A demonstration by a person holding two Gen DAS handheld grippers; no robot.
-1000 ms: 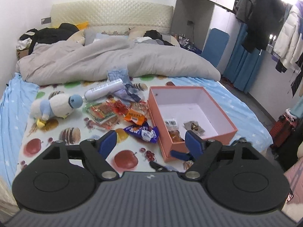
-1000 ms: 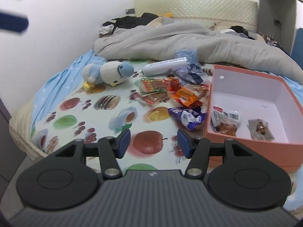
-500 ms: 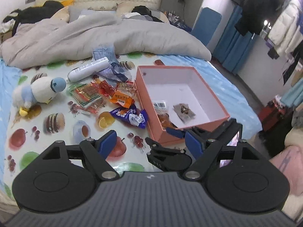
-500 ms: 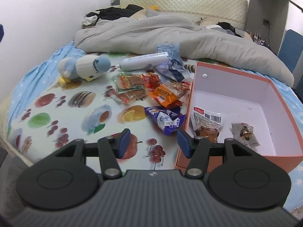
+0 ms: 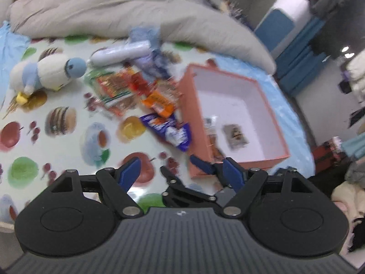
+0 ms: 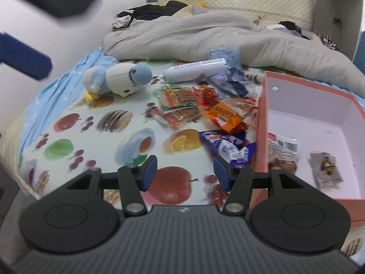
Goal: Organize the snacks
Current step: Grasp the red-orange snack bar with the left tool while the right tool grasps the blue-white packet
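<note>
Just ahead of both empty, parted grippers (image 5: 180,173) (image 6: 186,171), the purple snack packet (image 6: 228,146) lies beside the box (image 6: 260,123).

Print on the snack packets (image 6: 224,116) too blurred to read

Plush bird (image 6: 118,81), white tube (image 6: 194,70), grey duvet (image 6: 205,36) on bed.

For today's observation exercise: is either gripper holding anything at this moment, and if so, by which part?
Nothing is held. The left gripper and the right gripper both stand open and empty above the bed; the purple snack packet lies untouched beside the pink box.
</note>
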